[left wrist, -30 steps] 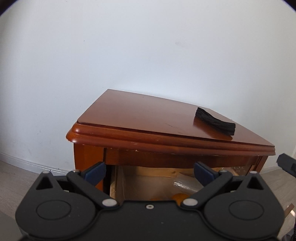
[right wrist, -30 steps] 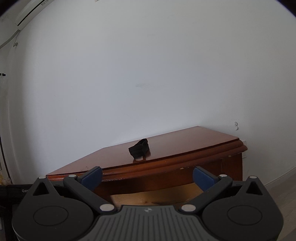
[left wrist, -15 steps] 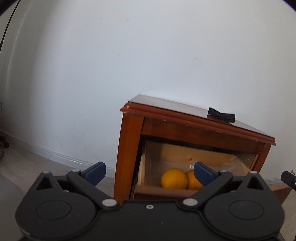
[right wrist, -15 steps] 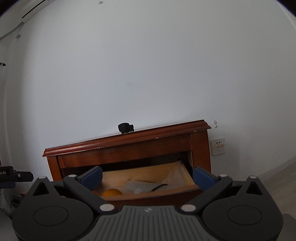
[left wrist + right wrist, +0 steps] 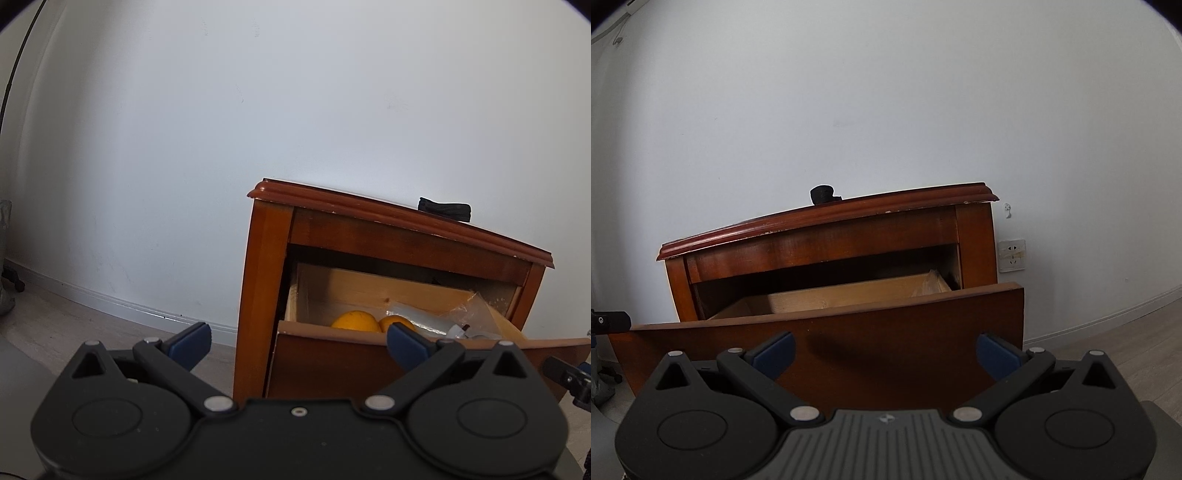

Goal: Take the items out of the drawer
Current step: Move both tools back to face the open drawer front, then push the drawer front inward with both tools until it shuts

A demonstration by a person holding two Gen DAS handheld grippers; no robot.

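Observation:
A brown wooden nightstand (image 5: pixel 266 266) stands against a white wall with its drawer (image 5: pixel 332 362) pulled out. In the left wrist view two oranges (image 5: pixel 356 320) and a clear plastic bag (image 5: pixel 454 314) lie inside the drawer. My left gripper (image 5: pixel 297 341) is open and empty, low in front of the drawer's left corner. In the right wrist view the drawer front (image 5: pixel 886 325) hides the contents; only the pale inner wall (image 5: pixel 849 295) shows. My right gripper (image 5: pixel 884 352) is open and empty, close in front of the drawer front.
A black folded item (image 5: pixel 445 209) lies on the nightstand top; it also shows in the right wrist view (image 5: pixel 822 194). A wall socket (image 5: pixel 1012 255) is right of the nightstand. A white baseboard (image 5: pixel 129 304) runs along the wood floor (image 5: pixel 1137 343).
Both grippers have dropped from above the nightstand top to drawer height. The drawer's contents came into the left view; the drawer front now fills the right view.

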